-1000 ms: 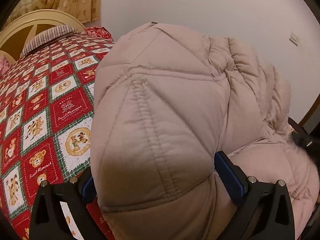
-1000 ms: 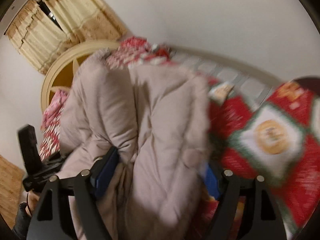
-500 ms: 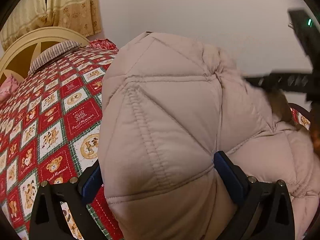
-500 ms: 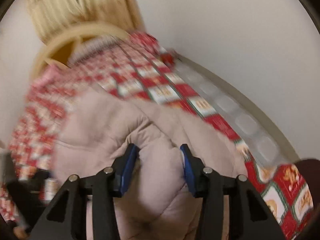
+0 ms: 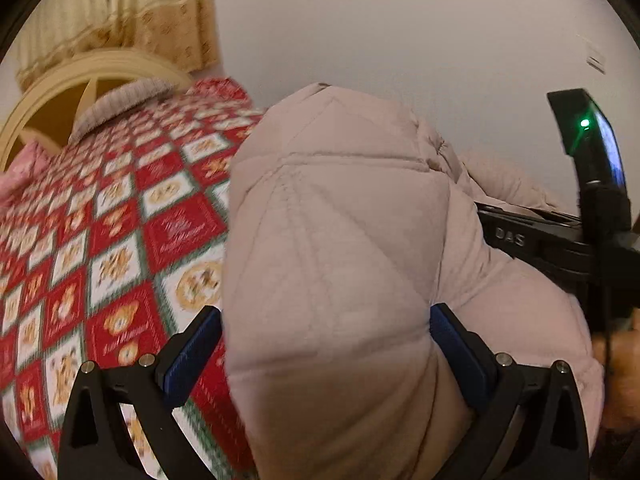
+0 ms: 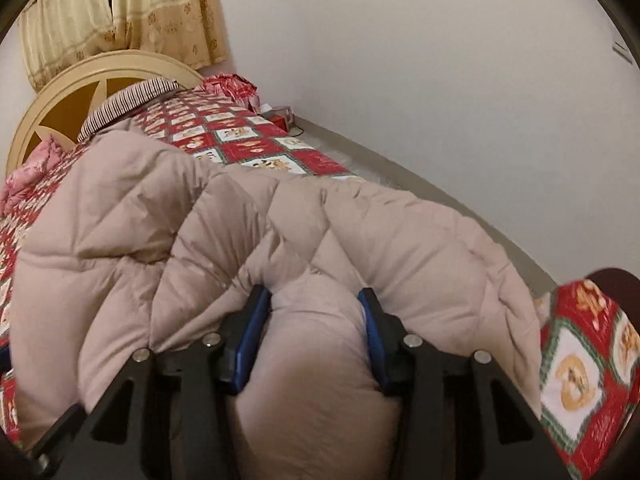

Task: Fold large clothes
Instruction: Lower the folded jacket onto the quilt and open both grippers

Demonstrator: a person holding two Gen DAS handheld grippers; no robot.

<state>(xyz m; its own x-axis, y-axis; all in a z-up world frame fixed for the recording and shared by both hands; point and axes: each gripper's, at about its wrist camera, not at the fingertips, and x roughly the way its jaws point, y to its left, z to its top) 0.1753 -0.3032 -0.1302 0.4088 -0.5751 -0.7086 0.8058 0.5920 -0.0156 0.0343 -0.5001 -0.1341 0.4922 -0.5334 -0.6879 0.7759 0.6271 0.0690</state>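
Observation:
A bulky beige quilted down jacket (image 5: 336, 240) lies heaped on the bed. My left gripper (image 5: 325, 314) is shut on a thick puffed bunch of it, with the blue pads (image 5: 452, 344) pressed wide apart into both sides. In the right wrist view the jacket (image 6: 160, 232) spreads leftward over the quilt. My right gripper (image 6: 314, 294) is shut on a narrower rounded fold at its near edge. The right gripper's black body (image 5: 560, 248), with a green light, shows in the left wrist view, resting against the jacket's right side.
A red, white and green bear-patterned quilt (image 5: 120, 248) covers the bed. A cream round headboard (image 6: 80, 88), a striped pillow (image 6: 128, 100) and a pink pillow (image 6: 28, 176) stand at the far end under yellow curtains (image 6: 160, 12). A grey floor strip (image 6: 400, 168) runs along the white wall.
My right gripper's jaws narrowed and closed on a jacket fold while it swung to face along the bed. It has come into the left wrist view at right. The left grip holds.

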